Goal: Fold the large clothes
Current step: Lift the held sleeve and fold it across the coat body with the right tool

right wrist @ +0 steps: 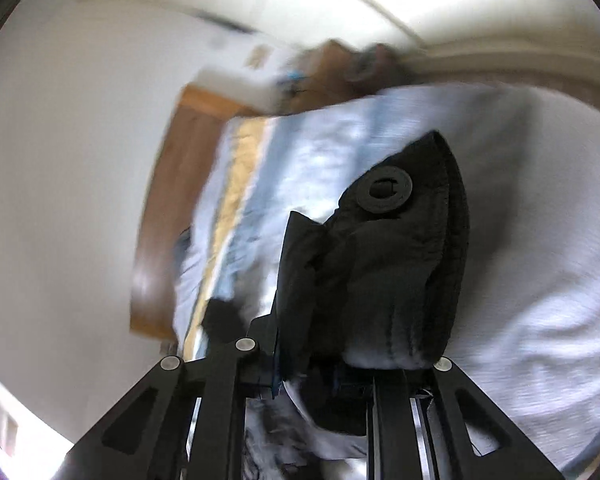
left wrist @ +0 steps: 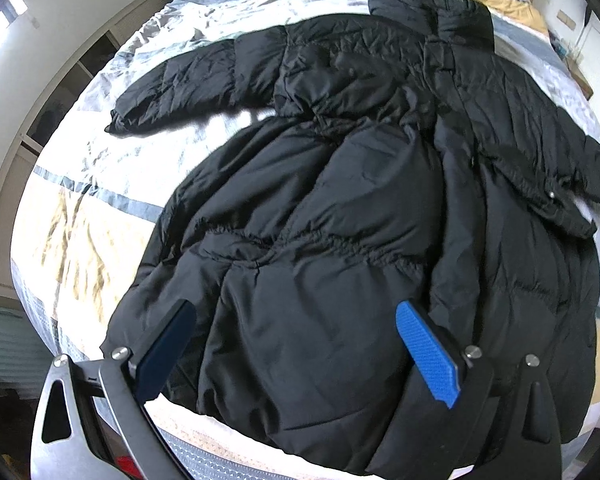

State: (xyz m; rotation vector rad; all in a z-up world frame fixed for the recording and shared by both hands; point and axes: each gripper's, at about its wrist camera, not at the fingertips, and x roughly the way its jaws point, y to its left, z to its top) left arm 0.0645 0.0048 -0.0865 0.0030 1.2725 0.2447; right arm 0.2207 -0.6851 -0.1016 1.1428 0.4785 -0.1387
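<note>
The left gripper (left wrist: 296,344) hung over the near hem of the black puffer coat (left wrist: 340,184), its blue pads (left wrist: 426,354) spread wide with nothing pinched between them. The right gripper (right wrist: 324,364) had its jaws pressed together on a bunched piece of the coat, a cuff or flap (right wrist: 396,264) bearing a round black snap (right wrist: 384,190); the view was blurred, so which part of the coat this was could not be told. The coat itself lay face up across the bed's striped quilt (left wrist: 76,208), collar at the far end, one sleeve (left wrist: 188,88) stretched out flat to the side. To fold well, the pinched piece would likely need carrying across the coat's body while the spread gripper pinned the hem, since slick padded fabric tends to slide and spring back. Beside the outstretched sleeve the quilt lay bare, giving room; beyond the collar stood a wooden headboard (right wrist: 160,208) and the wall, which limit reach.
</note>
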